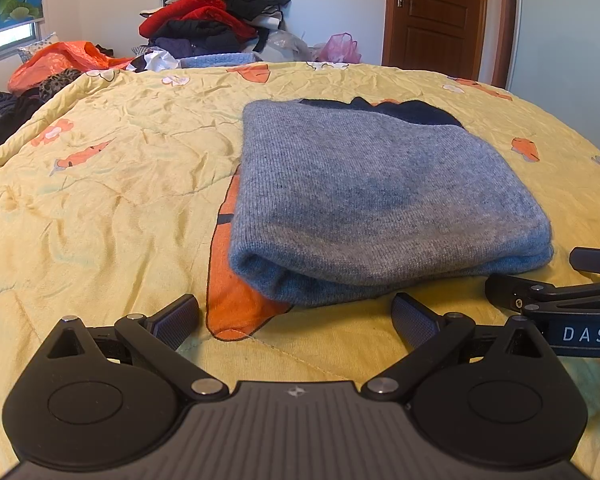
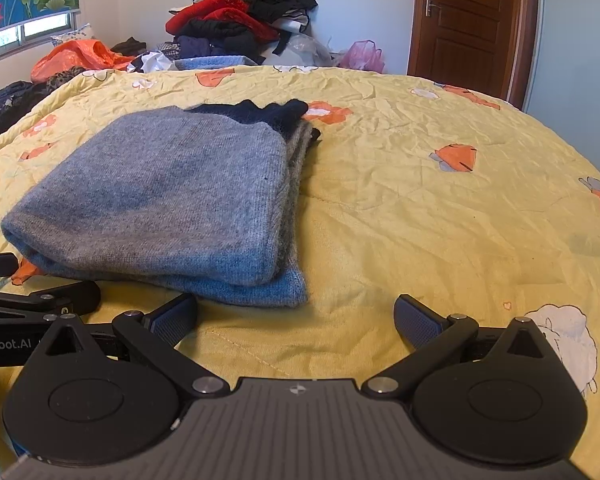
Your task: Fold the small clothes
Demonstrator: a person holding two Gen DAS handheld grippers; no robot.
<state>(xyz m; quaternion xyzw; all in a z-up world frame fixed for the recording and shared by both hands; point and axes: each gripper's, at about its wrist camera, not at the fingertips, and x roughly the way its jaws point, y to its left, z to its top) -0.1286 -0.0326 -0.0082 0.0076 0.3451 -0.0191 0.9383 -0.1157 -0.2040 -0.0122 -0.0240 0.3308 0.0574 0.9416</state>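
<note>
Since the sweater (image 1: 364, 200) lies folded on the bed (image 1: 100, 200), both tools, left (image 1: 296, 320) and right (image 2: 296, 320), spread and empty just before its near edge, should pinch low, gripping every layer together.

Yellow quilt (image 1: 120, 184), brown door (image 1: 434, 16)

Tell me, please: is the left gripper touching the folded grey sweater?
Apart. In the left wrist view, bare yellow quilt shows between the open left gripper and the near edge of the grey sweater.
</note>
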